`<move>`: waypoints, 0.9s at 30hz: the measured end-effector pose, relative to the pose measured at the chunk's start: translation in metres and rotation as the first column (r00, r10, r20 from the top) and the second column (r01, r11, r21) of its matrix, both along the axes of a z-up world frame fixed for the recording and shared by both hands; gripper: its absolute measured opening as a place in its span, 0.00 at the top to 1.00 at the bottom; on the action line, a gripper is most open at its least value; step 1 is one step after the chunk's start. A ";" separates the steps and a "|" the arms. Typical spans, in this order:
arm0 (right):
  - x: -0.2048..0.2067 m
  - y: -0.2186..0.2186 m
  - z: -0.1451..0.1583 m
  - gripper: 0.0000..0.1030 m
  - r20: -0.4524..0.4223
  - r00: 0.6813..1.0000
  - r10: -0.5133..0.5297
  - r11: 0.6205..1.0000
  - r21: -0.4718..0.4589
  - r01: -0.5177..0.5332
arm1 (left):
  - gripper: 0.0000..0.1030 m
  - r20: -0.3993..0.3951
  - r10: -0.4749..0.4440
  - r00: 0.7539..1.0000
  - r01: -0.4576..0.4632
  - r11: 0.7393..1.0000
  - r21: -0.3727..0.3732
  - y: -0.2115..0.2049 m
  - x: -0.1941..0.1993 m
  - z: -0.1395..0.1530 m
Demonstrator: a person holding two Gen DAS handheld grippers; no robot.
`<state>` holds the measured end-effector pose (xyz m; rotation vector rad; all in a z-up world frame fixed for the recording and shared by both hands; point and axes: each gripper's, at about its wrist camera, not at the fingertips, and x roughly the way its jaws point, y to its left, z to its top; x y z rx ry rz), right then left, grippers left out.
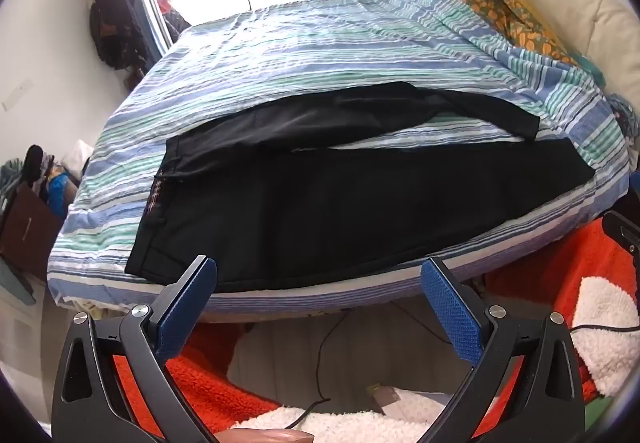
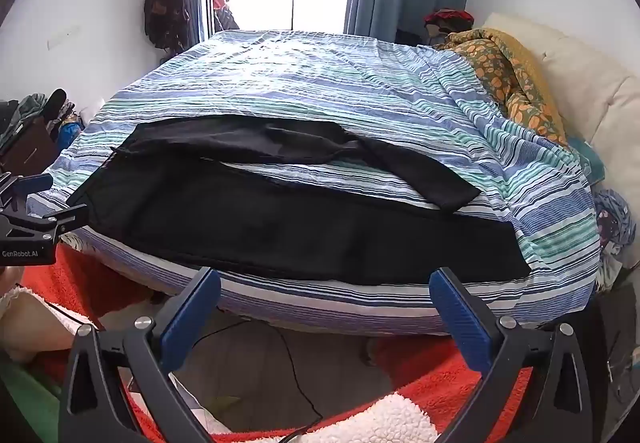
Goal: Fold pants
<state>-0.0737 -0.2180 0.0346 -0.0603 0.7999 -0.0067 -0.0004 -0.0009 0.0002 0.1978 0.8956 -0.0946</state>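
The black pants (image 1: pixel 304 203) lie spread along the near edge of my striped bed (image 1: pixel 320 43), waistband to the left, legs splayed to the right. My left gripper (image 1: pixel 320 271) and right gripper (image 2: pixel 326 283) hover just short of that edge, jaws spread wide, both empty, clear of the cloth

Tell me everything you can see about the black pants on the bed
The black pants lie spread flat on the striped bedsheet, near the bed's front edge. They look like a smooth woven fabric, unfolded. The waistband sits at the left, showing a striped inner lining in the left wrist view. The two legs run rightward and splay apart; the far leg bends and wrinkles, the near leg lies straighter. Only the sheet touches them; neither gripper does.
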 end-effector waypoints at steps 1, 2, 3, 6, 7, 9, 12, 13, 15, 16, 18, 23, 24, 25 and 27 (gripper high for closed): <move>0.000 0.001 0.000 0.00 -0.001 1.000 0.001 1.000 0.001 -0.001 | 0.01 0.002 0.000 1.000 0.000 1.000 0.001 -0.001 0.000 0.000; 0.000 0.001 0.000 0.00 -0.003 1.000 0.002 1.000 0.000 -0.002 | 0.01 -0.009 -0.001 1.000 0.000 1.000 -0.020 0.001 0.000 0.000; 0.000 0.002 0.000 0.00 -0.004 1.000 0.004 1.000 0.001 -0.004 | 0.01 -0.010 -0.001 1.000 0.000 1.000 -0.020 0.001 0.000 0.000; -0.001 0.003 0.000 0.00 -0.008 1.000 0.008 1.000 0.004 -0.008 | 0.01 -0.014 0.000 1.000 0.000 1.000 -0.021 0.004 -0.002 -0.002; -0.002 0.003 0.000 0.00 -0.009 1.000 0.008 1.000 0.004 -0.008 | 0.01 -0.017 0.001 1.000 -0.001 1.000 -0.023 0.007 -0.001 -0.005; 0.004 -0.004 -0.005 0.00 -0.013 1.000 0.001 1.000 0.003 -0.001 | 0.01 -0.018 0.003 1.000 -0.003 1.000 -0.023 0.005 -0.001 -0.005; 0.004 -0.013 -0.004 0.00 -0.018 1.000 -0.010 1.000 0.001 0.010 | 0.01 -0.022 0.002 1.000 -0.002 1.000 -0.020 0.006 -0.002 -0.004; 0.003 -0.017 -0.004 0.00 -0.018 1.000 -0.012 1.000 0.003 0.012 | 0.01 -0.028 0.001 1.000 -0.002 1.000 -0.018 0.004 0.002 -0.005; 0.002 -0.025 -0.003 0.00 -0.020 1.000 -0.014 1.000 0.011 0.014 | 0.01 -0.034 0.003 0.999 -0.004 1.000 -0.016 0.003 0.001 -0.006; 0.006 -0.015 -0.002 0.00 -0.023 1.000 -0.020 1.000 0.008 0.020 | 0.01 -0.039 0.005 0.999 -0.005 1.000 -0.014 0.002 0.001 -0.006; 0.007 -0.004 -0.004 0.00 -0.031 0.999 -0.014 1.000 0.006 0.015 | 0.01 -0.046 0.006 0.999 -0.006 1.000 -0.015 0.002 0.002 -0.007; 0.009 0.002 -0.005 0.00 -0.047 0.999 -0.003 1.000 0.006 0.003 | 0.01 -0.051 0.011 0.999 -0.012 1.000 -0.019 0.001 0.004 -0.007; 0.010 0.001 -0.005 0.00 -0.049 0.999 -0.002 1.000 0.008 0.002 | 0.01 -0.054 0.011 0.998 -0.012 1.000 -0.021 0.001 0.004 -0.008; 0.011 0.000 -0.006 0.00 -0.053 0.999 -0.002 1.000 0.010 0.003 | 0.01 -0.055 0.012 0.998 -0.013 1.000 -0.022 0.000 0.004 -0.008; 0.011 0.001 -0.007 0.00 -0.058 0.998 -0.004 1.000 0.011 0.004 | 0.01 -0.059 0.012 0.998 -0.013 1.000 -0.020 0.001 0.004 -0.009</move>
